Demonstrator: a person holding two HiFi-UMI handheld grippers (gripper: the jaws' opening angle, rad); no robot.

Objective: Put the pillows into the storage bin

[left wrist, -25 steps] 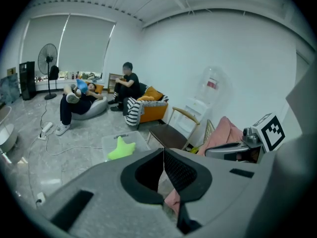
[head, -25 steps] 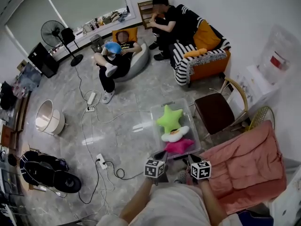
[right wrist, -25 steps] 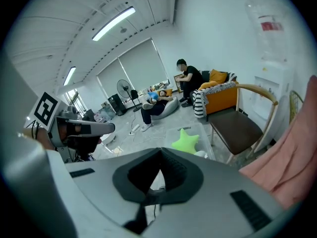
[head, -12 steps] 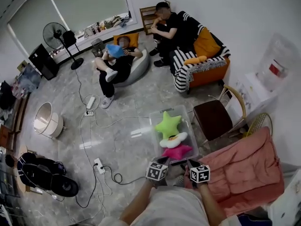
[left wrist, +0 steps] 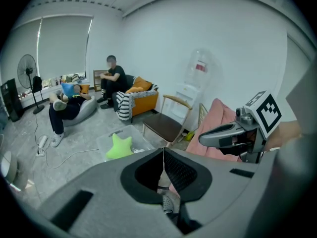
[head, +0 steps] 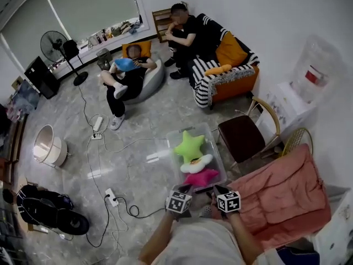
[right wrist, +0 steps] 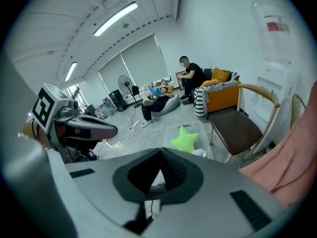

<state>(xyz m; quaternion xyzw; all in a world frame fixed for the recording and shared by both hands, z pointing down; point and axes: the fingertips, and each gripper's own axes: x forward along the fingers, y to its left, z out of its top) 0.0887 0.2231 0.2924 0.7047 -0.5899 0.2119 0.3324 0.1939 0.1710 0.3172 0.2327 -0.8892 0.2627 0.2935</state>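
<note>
Pillows fill the clear storage bin (head: 177, 134) on the floor: a green star pillow (head: 189, 146) at the bin's far end, a white pillow (head: 197, 162) in its middle and a pink star pillow (head: 201, 176) at its near end. Just short of the bin's near edge hang the left claw (head: 185, 189) and the right claw (head: 217, 190), both closed on nothing. A brown chair (head: 242, 138) stands just right of the bin, and a pink blanket (head: 281, 200) lies to its near right. Cables (head: 129, 142) and a power strip (head: 110, 196) trail left of the bin. Beyond it, one person (head: 129, 79) lounges on a beanbag (head: 153, 80) and another sits on an orange sofa (head: 237, 84).
</note>
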